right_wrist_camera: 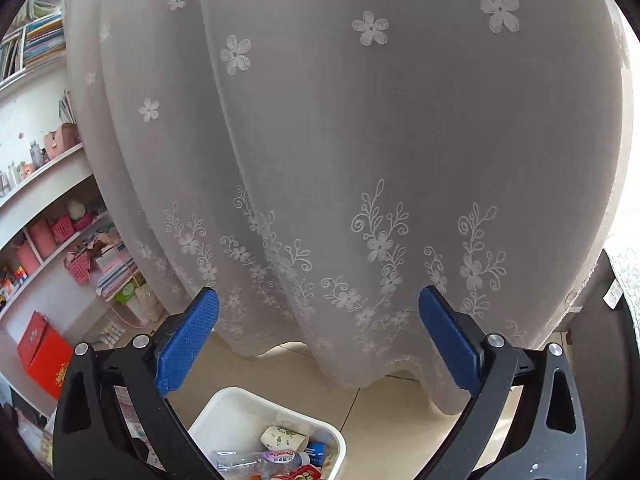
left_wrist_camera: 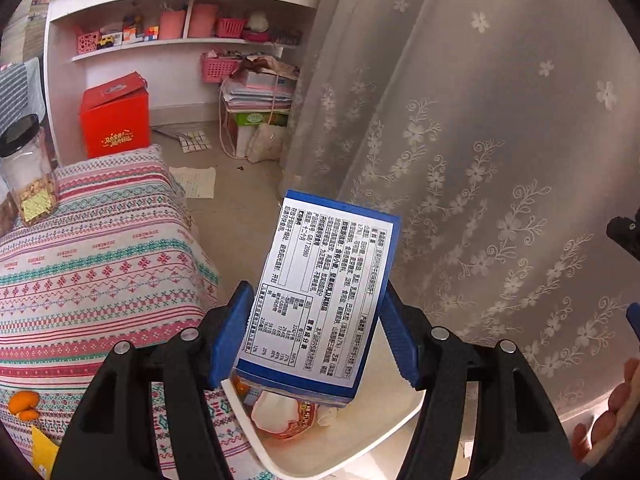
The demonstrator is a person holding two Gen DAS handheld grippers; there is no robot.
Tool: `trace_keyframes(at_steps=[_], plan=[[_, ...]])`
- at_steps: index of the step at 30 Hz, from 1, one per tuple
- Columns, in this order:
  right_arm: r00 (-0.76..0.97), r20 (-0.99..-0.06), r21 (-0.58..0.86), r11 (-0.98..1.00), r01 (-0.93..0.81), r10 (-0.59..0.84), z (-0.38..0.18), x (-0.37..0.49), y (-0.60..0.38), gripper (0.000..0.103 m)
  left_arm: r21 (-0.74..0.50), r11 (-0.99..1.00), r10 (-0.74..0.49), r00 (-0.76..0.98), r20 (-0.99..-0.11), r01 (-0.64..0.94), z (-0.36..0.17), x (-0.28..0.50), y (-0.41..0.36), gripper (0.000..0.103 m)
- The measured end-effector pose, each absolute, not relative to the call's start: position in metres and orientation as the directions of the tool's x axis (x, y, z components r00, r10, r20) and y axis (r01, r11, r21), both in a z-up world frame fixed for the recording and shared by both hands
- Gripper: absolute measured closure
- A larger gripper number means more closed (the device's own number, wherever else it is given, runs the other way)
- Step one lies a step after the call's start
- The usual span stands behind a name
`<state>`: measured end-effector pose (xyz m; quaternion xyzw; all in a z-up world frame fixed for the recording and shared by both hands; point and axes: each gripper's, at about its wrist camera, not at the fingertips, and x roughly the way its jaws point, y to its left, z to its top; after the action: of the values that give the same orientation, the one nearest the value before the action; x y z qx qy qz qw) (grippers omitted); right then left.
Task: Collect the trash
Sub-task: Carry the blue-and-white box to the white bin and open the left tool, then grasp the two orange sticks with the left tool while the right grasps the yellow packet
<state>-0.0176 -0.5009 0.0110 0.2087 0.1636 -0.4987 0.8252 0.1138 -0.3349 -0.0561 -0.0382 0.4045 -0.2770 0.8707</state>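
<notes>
In the left wrist view my left gripper (left_wrist_camera: pixel 318 304) is shut on a blue and white food box (left_wrist_camera: pixel 320 292) with a printed label, held upright over the white trash bin (left_wrist_camera: pixel 384 436). Wrappers and a crumpled cup lie in the bin below it. In the right wrist view my right gripper (right_wrist_camera: pixel 319 320) is open and empty, above the same white trash bin (right_wrist_camera: pixel 240 404), which holds a crushed plastic bottle (right_wrist_camera: pixel 260 460), a paper cup (right_wrist_camera: pixel 282 438) and other wrappers.
A bed with a striped patterned cover (left_wrist_camera: pixel 92 264) lies at left, with a jar (left_wrist_camera: pixel 26 168) and orange peel (left_wrist_camera: pixel 24 404) on it. A lace curtain (left_wrist_camera: pixel 480 140) hangs behind the bin. A red box (left_wrist_camera: pixel 116 120), paper on the floor (left_wrist_camera: pixel 196 182) and shelves (left_wrist_camera: pixel 180 40) stand beyond.
</notes>
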Motion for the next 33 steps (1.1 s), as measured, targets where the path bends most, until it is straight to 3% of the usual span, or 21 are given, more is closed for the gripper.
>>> trace_keyframes(at_steps=[2, 6, 11, 17, 23, 28, 33], plan=[[0.45, -0.485, 0.188, 0.414, 0.891, -0.75, 0.011, -0.018, -0.502, 0.007, -0.308, 0.839, -0.52, 0.495, -0.696, 0.448, -0.059, 0.118, -0.34, 0.027], [0.465, -0.505, 0.182, 0.437, 0.881, -0.728, 0.009, -0.012, -0.499, 0.007, -0.295, 0.832, -0.52, 0.479, -0.707, 0.469, -0.058, 0.119, -0.333, 0.02], [0.507, -0.548, 0.149, 0.518, 0.842, -0.666, 0.004, 0.006, -0.484, 0.007, -0.18, 0.856, -0.425, 0.461, -0.779, 0.485, -0.063, 0.129, -0.302, 0.02], [0.558, -0.617, 0.104, 0.645, 0.757, -0.555, -0.007, 0.037, -0.451, 0.007, -0.014, 0.875, -0.227, 0.384, -0.895, 0.484, -0.086, 0.158, -0.242, 0.02], [0.594, -0.654, 0.05, 0.757, 0.652, -0.468, -0.014, 0.059, -0.407, 0.007, 0.04, 0.885, -0.096, 0.266, -0.959, 0.464, -0.117, 0.172, -0.17, 0.02], [0.597, -0.729, 0.093, 0.816, 0.571, -0.335, -0.025, 0.075, -0.384, 0.007, 0.148, 0.871, 0.063, 0.192, -0.979, 0.469, -0.15, 0.166, -0.114, 0.02], [0.599, -0.744, 0.073, 0.854, 0.515, -0.297, -0.029, 0.089, -0.358, 0.007, 0.191, 0.879, 0.153, 0.121, -0.981, 0.436, -0.178, 0.162, -0.059, 0.021]])
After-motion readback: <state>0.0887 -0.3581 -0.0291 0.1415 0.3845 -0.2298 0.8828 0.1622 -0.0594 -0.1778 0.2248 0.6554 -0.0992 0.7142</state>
